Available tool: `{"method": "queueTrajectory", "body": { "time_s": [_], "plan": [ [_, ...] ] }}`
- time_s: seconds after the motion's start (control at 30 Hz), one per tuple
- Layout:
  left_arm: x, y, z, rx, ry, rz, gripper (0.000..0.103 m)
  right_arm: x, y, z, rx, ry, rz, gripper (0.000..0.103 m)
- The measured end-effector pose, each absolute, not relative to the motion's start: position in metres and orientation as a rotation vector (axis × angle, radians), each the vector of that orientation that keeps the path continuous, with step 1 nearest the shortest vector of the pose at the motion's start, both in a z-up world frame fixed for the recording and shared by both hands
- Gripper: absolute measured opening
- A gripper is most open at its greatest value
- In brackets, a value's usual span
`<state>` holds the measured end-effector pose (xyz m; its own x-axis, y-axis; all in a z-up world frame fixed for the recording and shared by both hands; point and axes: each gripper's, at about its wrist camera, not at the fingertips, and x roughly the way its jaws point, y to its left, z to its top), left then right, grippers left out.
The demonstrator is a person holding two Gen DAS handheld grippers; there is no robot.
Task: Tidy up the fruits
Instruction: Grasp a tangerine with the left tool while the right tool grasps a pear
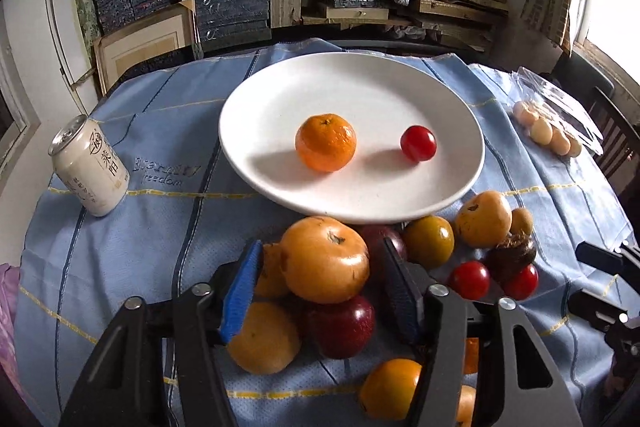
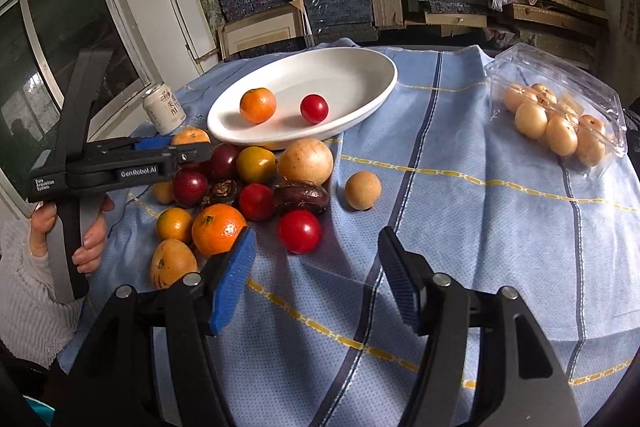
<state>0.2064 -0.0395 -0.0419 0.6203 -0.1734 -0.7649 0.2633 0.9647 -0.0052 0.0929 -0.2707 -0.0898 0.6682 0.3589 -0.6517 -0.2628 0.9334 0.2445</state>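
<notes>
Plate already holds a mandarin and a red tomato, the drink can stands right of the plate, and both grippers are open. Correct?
Not quite: the drink can stands left of the plate, as the left wrist view shows. The mandarin and red tomato are on it; left gripper and right gripper are open.

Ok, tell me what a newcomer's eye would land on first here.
First the white plate at the middle of the blue cloth, holding only a mandarin and a red cherry tomato. Next, the heap of mixed fruit just in front of it, where the left gripper has its fingers open around a yellow-orange fruit. A clear box of pale round fruit sits off to the right.
</notes>
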Motion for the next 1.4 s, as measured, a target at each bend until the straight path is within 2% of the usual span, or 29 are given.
{"method": "queueTrajectory", "body": {
  "time_s": [0.1,0.3,0.37,0.8,0.97,1.23,1.4],
  "plan": [
    [0.209,-0.038,-0.04,0.09,0.871,-0.27,0.049,0.096,-0.271,-0.09,0.13,0.765,0.348,0.062],
    [0.207,-0.039,-0.041,0.094,0.864,-0.28,0.049,0.1,-0.27,-0.085,0.116,0.759,0.342,0.062],
    [0.207,-0.039,-0.041,0.098,0.862,-0.274,0.045,0.103,-0.268,-0.084,0.11,0.759,0.342,0.062],
    [0.201,-0.032,-0.041,0.079,0.841,-0.29,0.045,0.141,-0.233,-0.071,-0.074,0.737,0.354,0.062],
    [0.199,-0.027,-0.039,0.056,0.831,-0.292,0.045,0.166,-0.227,-0.082,-0.089,0.791,0.374,0.05],
    [0.198,-0.023,-0.032,0.032,0.812,-0.311,0.045,0.191,-0.216,-0.102,-0.086,0.852,0.4,0.05],
    [0.198,-0.023,-0.031,0.031,0.812,-0.315,0.045,0.198,-0.215,-0.109,-0.064,0.867,0.429,0.045]
  ]
}}
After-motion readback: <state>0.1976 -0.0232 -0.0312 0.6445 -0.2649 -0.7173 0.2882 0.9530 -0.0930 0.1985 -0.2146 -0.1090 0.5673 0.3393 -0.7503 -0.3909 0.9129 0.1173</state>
